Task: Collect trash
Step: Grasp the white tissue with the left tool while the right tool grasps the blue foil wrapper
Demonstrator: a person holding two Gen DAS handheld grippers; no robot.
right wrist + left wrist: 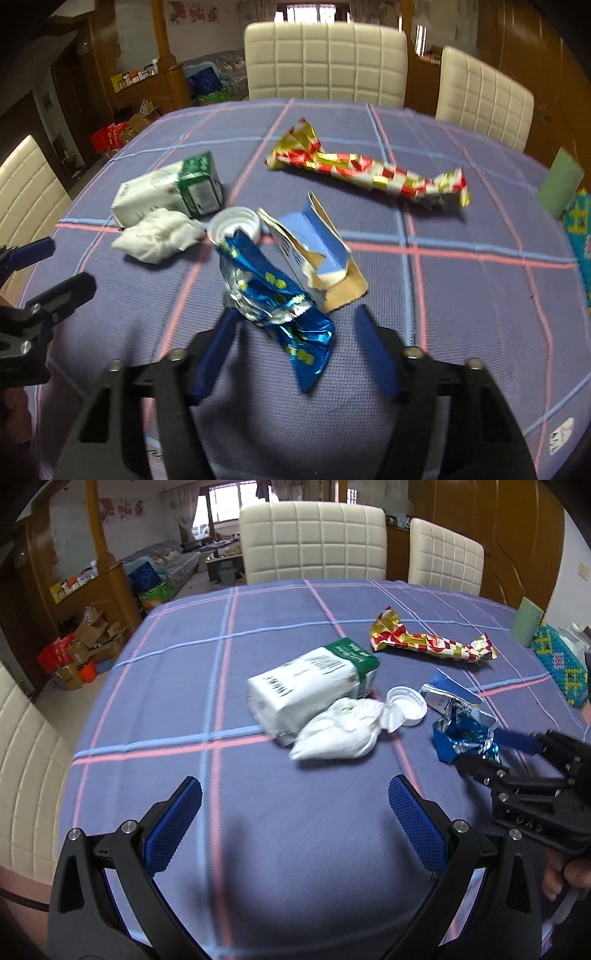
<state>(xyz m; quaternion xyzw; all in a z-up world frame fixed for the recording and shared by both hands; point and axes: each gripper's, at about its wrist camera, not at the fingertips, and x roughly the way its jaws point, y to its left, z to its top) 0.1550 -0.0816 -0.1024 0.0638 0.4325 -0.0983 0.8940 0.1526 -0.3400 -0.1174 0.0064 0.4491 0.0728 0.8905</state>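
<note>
While the crumpled blue foil wrapper (275, 302) lies lengthwise between the right gripper (295, 354)'s parted jaws, untouched, only the left view shows the left gripper (295, 823)'s jaws apart, empty

Table (461, 295): all trash is laid on it.
Carton (166, 188): set at the left.
Crumpled tissue (159, 236): placed against the carton's near side.
Lid (236, 221): found right of the tissue.
Torn box (317, 251): right of the lid.
Foil wrapper (273, 291): laid before the lid and box, its near end between the right gripper's (295, 350) fingers.
Long wrapper (369, 173): behind the box.
Chairs (325, 62): stood behind the table.
</note>
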